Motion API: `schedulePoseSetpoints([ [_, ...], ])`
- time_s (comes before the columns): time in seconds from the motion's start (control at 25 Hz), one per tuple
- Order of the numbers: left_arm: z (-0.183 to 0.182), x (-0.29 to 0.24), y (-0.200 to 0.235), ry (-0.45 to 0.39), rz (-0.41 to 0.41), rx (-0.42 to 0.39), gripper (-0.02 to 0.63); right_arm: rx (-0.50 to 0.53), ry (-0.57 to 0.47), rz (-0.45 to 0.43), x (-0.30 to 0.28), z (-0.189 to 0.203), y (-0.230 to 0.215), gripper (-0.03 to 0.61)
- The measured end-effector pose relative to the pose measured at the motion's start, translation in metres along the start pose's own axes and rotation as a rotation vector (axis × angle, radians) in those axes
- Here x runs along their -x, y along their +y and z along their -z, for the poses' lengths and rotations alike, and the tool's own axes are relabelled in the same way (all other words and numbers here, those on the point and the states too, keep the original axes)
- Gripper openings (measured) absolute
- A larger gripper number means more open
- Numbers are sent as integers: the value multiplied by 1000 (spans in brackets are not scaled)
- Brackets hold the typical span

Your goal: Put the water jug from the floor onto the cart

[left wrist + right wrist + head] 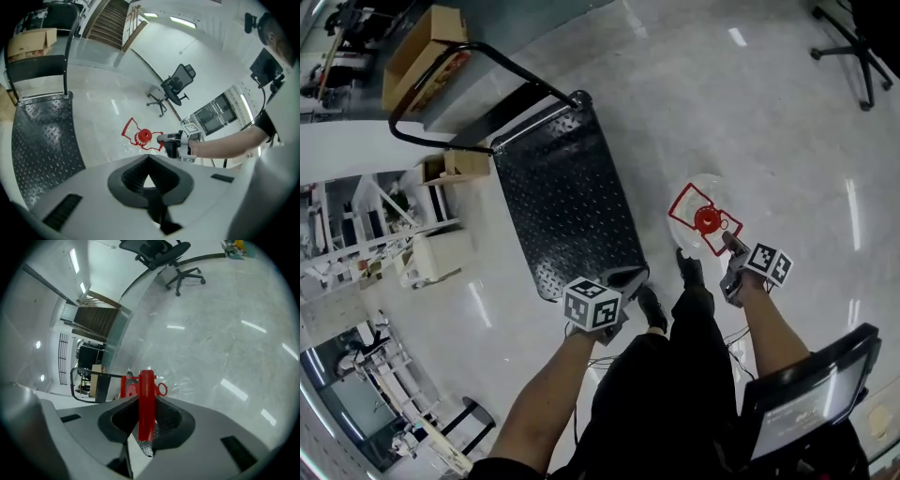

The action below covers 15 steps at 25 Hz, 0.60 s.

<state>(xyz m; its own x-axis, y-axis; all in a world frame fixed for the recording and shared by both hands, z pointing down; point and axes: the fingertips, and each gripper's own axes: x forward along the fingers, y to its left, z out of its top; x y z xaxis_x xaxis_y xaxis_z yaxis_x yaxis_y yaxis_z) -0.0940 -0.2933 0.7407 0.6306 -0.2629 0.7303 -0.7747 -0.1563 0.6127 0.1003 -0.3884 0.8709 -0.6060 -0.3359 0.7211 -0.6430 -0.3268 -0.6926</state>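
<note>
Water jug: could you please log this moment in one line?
right gripper: shut on red handle | left gripper: shut, empty | water jug: beside cart

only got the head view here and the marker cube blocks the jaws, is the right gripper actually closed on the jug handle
observer: yes. in the right gripper view the right gripper has its pads pressed on the red handle, which runs between them.
operator: and the left one, carrying anything
observer: no. the left gripper view shows the left gripper with its jaws together and nothing between them.
operator: whats past the carts handle end
observer: in the left gripper view a staircase rises beyond the cart.
</note>
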Motion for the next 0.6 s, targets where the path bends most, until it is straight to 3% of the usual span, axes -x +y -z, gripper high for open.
schedulePoseSetpoints([
  [0.32, -22, 74, -27, -220, -63, 54, -6, 126, 117, -118, 50, 0, 88, 80],
  [0.6, -8, 140, -21, -395, -105, 90, -6, 292, 255, -225, 71, 47, 175, 81],
])
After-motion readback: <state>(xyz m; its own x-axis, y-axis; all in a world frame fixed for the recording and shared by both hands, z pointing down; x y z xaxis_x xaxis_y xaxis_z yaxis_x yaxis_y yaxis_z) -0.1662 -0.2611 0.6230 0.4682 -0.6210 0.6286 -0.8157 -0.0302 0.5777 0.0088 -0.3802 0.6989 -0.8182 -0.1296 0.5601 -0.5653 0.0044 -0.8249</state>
